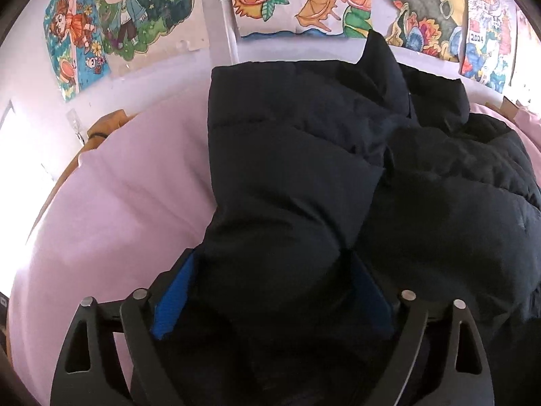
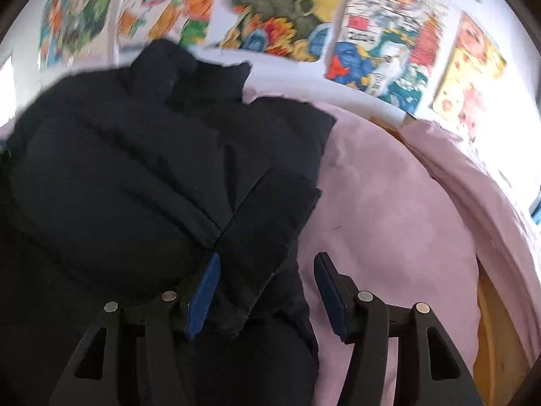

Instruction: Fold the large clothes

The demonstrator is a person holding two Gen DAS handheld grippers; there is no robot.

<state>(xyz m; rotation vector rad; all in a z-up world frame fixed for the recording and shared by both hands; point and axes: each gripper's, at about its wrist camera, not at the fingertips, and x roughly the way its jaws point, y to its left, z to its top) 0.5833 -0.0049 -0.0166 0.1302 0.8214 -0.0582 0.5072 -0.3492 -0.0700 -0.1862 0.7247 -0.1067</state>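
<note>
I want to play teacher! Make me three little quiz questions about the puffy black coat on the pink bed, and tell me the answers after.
1. True or false: the black puffer jacket lies on a green blanket.
2. Which one has jacket fabric bunched between its blue pads: A) the left gripper, B) neither gripper?
3. Fill in: the wall behind the bed is covered with colourful ____.

Key:
1. False. It lies on a pink bedsheet.
2. A. A thick fold fills the gap between its fingers. The right gripper stands wide, with only the jacket's edge lying between its fingers.
3. Drawings, including orange slices and cartoon children.
</note>
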